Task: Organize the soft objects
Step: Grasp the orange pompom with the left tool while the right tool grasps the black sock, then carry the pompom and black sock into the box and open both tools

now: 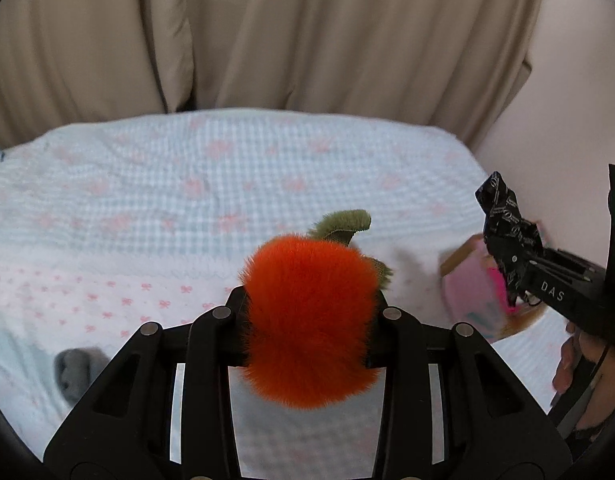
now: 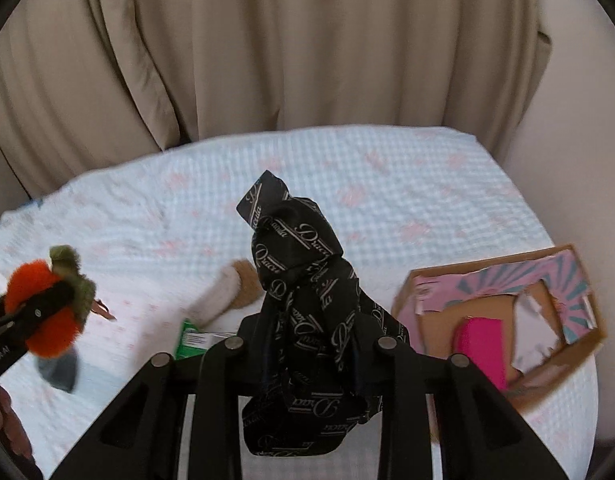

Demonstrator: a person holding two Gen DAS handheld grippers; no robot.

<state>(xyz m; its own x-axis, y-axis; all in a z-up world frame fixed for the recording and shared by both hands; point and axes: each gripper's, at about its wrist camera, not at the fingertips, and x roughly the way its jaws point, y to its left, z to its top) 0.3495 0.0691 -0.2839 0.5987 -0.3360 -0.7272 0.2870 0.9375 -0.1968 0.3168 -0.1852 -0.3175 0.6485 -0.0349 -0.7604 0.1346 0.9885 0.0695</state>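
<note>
My left gripper (image 1: 309, 316) is shut on a fluffy orange plush fruit (image 1: 307, 320) with a green stem, held above the bed. That plush fruit (image 2: 43, 304) and the left gripper (image 2: 47, 304) also show at the left of the right wrist view. My right gripper (image 2: 311, 344) is shut on a black cloth with white lettering (image 2: 303, 300), bunched and lifted off the bed; the black cloth (image 1: 503, 216) appears at the right edge of the left wrist view. A pink-lined cardboard box (image 2: 575, 280) lies at the right.
The bed cover (image 2: 387, 184) is pale blue check with pink bows. A white-and-tan sock-like item (image 2: 227, 292), a green packet (image 2: 191, 336) and a grey soft item (image 2: 59, 368) lie on it. Beige curtains (image 2: 307, 40) hang behind. A hand (image 1: 575, 364) holds the right gripper.
</note>
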